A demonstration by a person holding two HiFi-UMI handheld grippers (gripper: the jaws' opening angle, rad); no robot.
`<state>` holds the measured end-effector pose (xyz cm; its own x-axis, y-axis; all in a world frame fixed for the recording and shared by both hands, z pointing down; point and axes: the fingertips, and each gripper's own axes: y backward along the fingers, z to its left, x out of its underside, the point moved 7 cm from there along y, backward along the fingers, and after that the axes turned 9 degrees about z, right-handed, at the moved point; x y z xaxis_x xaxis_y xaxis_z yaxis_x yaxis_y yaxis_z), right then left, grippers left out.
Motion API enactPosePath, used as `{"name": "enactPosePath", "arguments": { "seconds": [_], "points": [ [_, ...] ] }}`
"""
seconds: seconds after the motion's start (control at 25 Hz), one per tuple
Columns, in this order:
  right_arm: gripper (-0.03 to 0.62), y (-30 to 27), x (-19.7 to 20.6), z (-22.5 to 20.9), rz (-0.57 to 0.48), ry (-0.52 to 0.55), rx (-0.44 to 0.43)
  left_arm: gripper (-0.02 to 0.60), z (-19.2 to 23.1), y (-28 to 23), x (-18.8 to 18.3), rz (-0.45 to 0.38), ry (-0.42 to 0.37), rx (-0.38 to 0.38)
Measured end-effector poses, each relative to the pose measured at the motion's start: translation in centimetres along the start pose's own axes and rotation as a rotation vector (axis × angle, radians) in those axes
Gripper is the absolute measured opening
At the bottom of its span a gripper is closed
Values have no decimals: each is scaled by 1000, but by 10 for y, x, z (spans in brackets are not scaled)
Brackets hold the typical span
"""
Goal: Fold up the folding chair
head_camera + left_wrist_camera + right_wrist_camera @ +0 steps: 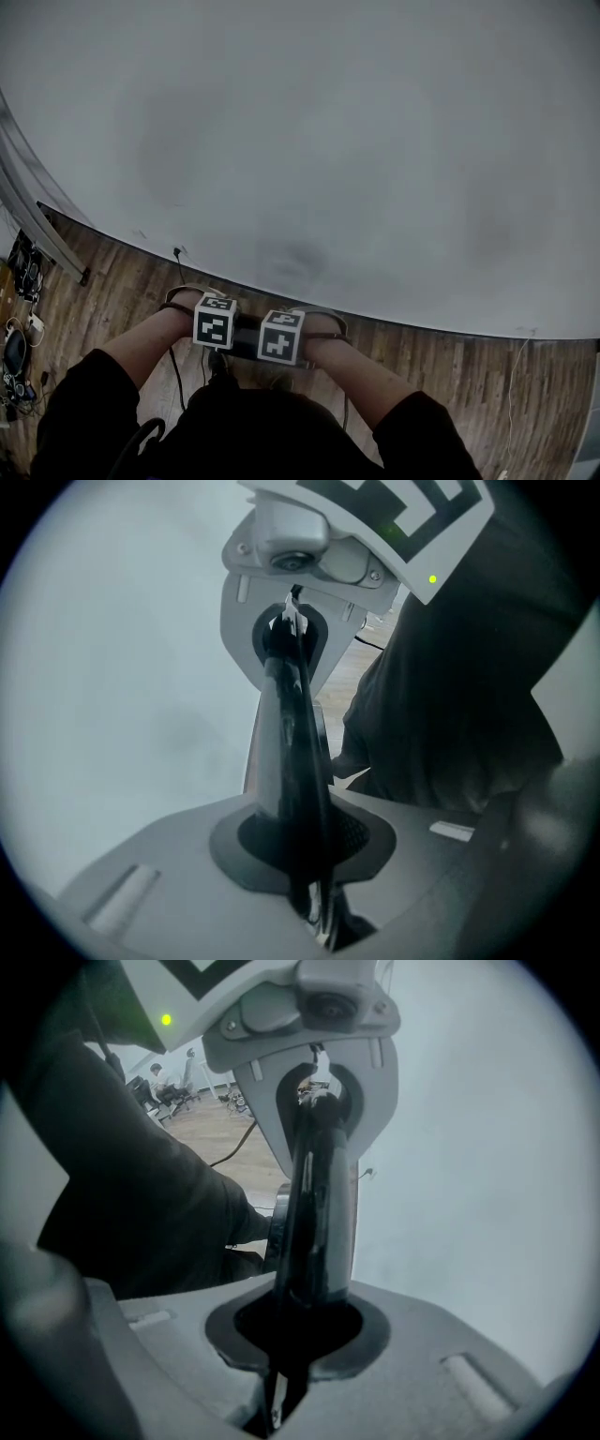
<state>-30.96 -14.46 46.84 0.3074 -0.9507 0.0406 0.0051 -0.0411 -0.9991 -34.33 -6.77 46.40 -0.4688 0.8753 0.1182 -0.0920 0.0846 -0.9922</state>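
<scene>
Though unclear overhead, L tool (287,663) closed

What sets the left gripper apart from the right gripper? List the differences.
In the head view the left gripper carries its marker cube slightly higher in the picture than the right gripper does, with a different pattern. The left gripper's own view has the person's dark clothing right of its jaws; the right gripper's has it left. Shared: jaws together, nothing between them.

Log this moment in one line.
left gripper: shut | right gripper: shut | both close together above wood floor | chair: not in view
</scene>
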Motion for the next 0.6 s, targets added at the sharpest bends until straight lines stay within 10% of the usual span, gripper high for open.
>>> {"name": "enactPosePath", "arguments": {
  "seconds": [0.6],
  "points": [
    [46,-10,-11,-61,21,-139,-31,54,70,-9,24,-18,-103,34]
  ]
}}
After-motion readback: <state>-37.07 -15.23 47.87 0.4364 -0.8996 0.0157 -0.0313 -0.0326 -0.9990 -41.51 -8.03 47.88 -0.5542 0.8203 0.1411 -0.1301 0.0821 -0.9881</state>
